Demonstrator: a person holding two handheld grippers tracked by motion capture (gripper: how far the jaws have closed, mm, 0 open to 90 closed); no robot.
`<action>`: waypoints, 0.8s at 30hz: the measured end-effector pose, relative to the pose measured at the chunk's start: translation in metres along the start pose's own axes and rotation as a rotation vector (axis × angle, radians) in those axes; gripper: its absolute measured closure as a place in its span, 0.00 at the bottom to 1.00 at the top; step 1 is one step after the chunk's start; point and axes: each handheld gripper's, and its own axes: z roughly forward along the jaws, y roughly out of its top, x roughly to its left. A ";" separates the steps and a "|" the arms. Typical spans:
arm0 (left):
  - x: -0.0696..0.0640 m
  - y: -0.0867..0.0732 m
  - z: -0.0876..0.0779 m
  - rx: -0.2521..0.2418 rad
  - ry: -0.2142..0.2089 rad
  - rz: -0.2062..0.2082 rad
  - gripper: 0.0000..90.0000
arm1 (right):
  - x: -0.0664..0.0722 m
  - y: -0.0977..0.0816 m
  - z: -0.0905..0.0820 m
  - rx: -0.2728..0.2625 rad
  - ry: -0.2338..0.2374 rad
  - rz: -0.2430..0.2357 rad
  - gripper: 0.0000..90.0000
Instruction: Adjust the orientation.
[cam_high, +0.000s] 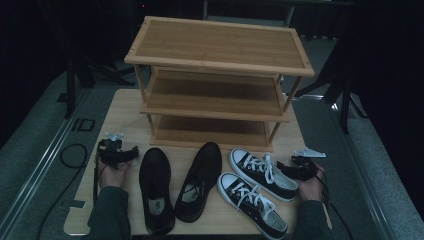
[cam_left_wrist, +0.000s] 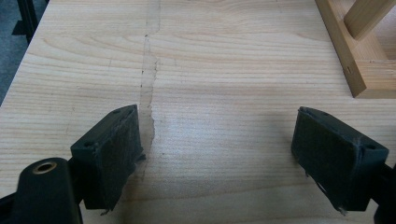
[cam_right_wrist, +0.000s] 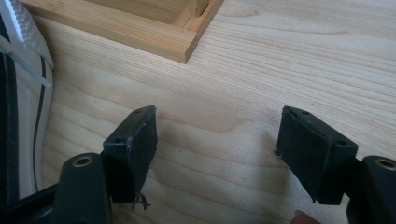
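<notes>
The pale wooden bench carried an empty three-tier shoe rack, with four shoes lined before it, toes toward the shelves, likely for loading. The left claw beside the black shoe and the right claw by the sneaker both stood apart, holding nothing.

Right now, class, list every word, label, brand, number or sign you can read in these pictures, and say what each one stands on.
"ID": dark letters on the grey floor left of the table.
Pale tag inside the left black shoe: too small and blurred to read.
Black-and-white sneakers, wooden shoe rack: no readable text.
</notes>
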 end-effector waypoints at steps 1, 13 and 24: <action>0.000 0.000 0.000 0.000 0.001 -0.001 0.18 | 0.000 0.000 0.000 0.000 -0.001 0.001 0.32; 0.004 0.003 -0.005 0.038 -0.018 0.022 0.26 | 0.000 0.000 0.000 0.000 0.000 0.002 0.32; 0.014 0.002 -0.025 0.044 -0.080 0.037 0.51 | 0.000 0.000 0.000 0.000 0.000 0.002 0.32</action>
